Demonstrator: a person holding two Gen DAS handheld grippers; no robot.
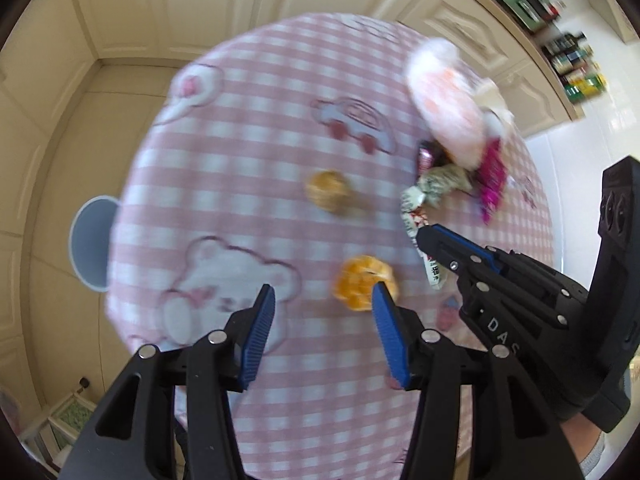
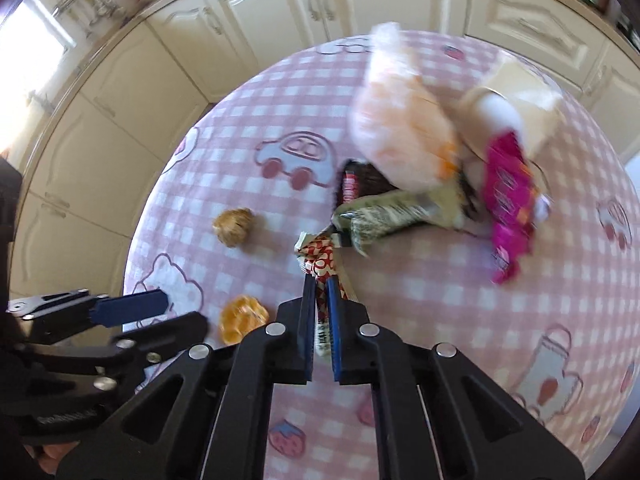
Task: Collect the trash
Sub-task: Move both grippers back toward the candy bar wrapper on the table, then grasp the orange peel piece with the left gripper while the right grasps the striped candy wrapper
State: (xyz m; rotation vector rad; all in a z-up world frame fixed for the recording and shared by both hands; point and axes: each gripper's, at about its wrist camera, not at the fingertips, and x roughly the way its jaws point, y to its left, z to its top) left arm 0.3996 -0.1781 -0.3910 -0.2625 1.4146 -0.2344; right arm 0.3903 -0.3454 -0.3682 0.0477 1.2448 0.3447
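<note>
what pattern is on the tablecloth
Pink and white gingham tablecloth with cartoon bears, cars and strawberries; clearest in the right wrist view.

We see a bright, daylit room in both views. In the right wrist view a window [image 2: 38, 36] at far left is blown out to white, and warm light falls across the cabinets [image 2: 120, 128]. Short soft shadows lie just right of the orange peel [image 2: 234, 222]. Motion blur smears the wrappers [image 1: 452, 128] and checked cloth [image 1: 248, 168], while our claw fingers [image 1: 260, 336] stay sharp. Fisheye bending curves every edge, with dark corners.
</note>
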